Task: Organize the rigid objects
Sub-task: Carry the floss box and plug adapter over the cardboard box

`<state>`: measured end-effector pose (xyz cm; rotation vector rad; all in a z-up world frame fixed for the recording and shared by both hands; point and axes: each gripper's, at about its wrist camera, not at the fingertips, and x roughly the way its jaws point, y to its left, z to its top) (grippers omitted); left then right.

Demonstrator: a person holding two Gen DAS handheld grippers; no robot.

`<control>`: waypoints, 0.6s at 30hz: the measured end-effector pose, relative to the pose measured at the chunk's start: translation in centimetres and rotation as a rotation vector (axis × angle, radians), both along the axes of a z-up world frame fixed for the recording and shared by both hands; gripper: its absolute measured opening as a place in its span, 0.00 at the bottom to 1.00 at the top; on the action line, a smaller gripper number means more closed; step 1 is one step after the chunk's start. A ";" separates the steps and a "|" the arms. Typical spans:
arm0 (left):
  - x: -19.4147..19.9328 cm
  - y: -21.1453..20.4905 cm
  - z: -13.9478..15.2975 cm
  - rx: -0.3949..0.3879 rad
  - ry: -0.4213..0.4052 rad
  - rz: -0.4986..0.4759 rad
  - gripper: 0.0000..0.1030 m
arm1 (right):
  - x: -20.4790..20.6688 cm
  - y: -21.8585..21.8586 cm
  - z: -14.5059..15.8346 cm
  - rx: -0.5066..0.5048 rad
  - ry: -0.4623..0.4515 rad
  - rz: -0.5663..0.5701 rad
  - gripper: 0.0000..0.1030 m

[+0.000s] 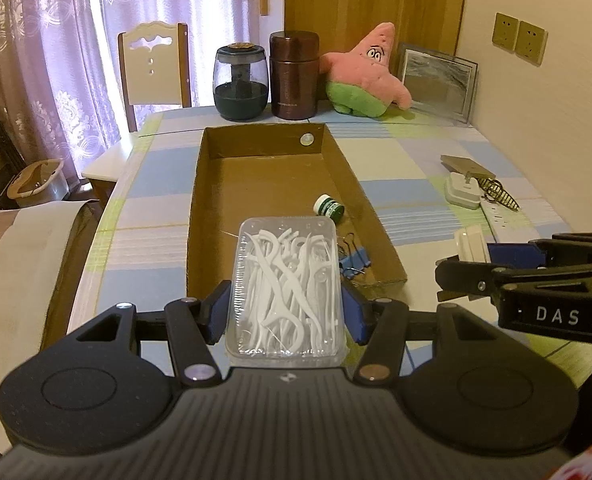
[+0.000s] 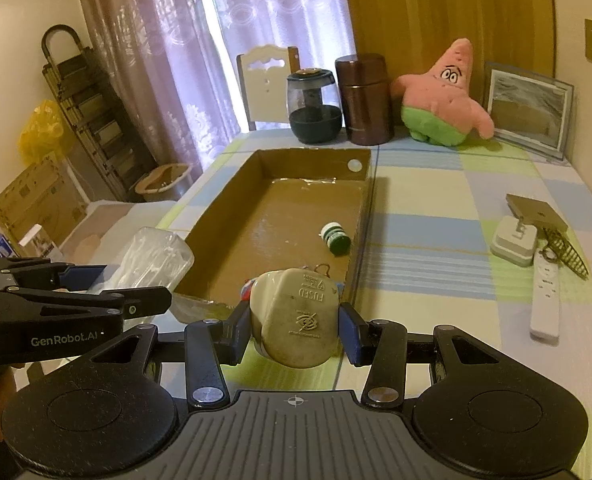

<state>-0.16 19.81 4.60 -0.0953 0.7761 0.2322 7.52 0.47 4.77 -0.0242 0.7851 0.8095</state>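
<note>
Clamping a clear plastic box of white floss picks (image 1: 284, 288) by its long sides, the left hand-held gripper (image 1: 284, 312) holds it above the near end of the open cardboard tray (image 1: 200, 184), which lies along the middle of the desk (image 1: 415, 152). The box is rectangular with rounded corners, its picks tangled under a see-through lid. The right hand-held gripper (image 2: 296, 332) grips a cream fused plug (image 2: 296, 320) with embossed lettering, held just short of the tray's near edge. Inside the tray, a small green bottle (image 1: 328, 208) lies on its side near the right wall, and a blue binder clip (image 1: 353, 262) sits partly hidden behind the floss box. In the right wrist view the plug hides most of that clip.
</note>
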 end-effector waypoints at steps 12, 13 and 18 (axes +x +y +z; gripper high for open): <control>2.9 3.2 -0.4 0.008 -0.004 -0.002 0.50 | 3.2 3.2 -0.8 -0.019 0.006 0.020 0.42; 3.3 3.5 -0.5 0.010 -0.003 -0.003 0.50 | 3.5 3.4 -0.9 -0.020 0.006 0.021 0.42; 5.1 4.7 -1.2 0.012 0.002 -0.007 0.50 | 5.2 5.0 -1.5 -0.029 0.012 0.028 0.42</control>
